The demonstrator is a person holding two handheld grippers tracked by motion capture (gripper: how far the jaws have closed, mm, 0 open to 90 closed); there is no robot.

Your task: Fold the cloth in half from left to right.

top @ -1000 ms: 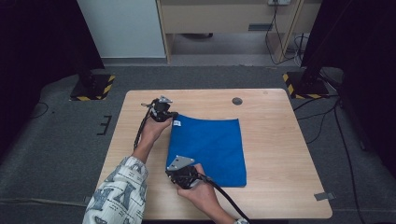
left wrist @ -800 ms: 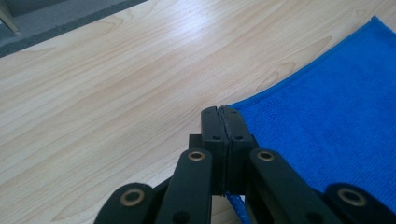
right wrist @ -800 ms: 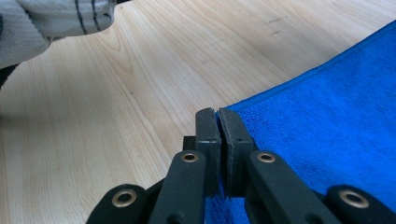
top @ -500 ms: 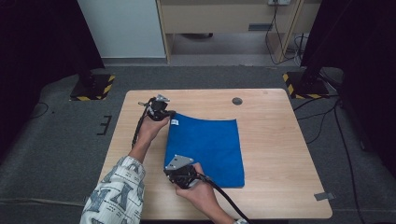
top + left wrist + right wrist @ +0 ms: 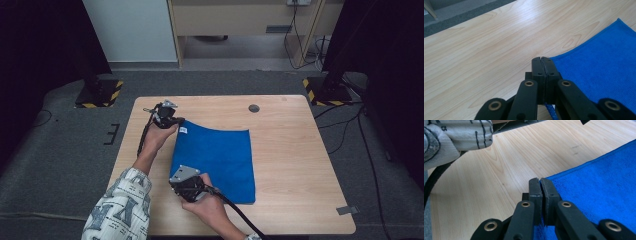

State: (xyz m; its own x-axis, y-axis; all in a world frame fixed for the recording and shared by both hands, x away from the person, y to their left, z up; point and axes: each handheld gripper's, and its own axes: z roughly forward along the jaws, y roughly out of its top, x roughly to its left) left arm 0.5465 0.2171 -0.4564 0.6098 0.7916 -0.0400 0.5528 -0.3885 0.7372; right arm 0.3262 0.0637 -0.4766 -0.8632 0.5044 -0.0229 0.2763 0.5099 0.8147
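Two corners pinched | left gripper (image 5: 176, 121) clenched on blue microfibre cloth (image 5: 217, 160) far-left corner | right gripper (image 5: 184, 186) clenched on near-left corner | cloth spreads rightward over tabletop (image 5: 295, 165)

My jaws are black. The cloth (image 5: 215, 160) is bright blue with a small white tag (image 5: 183, 130). The bench (image 5: 290, 150) is pale wood grain. My sleeve (image 5: 117, 212) is off-white with dark line markings.

A light wooden bench (image 5: 295, 165) stands on grey floor (image 5: 60, 165). A blue cloth (image 5: 220, 160) lies flat on its left-middle part. A small dark round disc (image 5: 254, 108) sits near the far edge.
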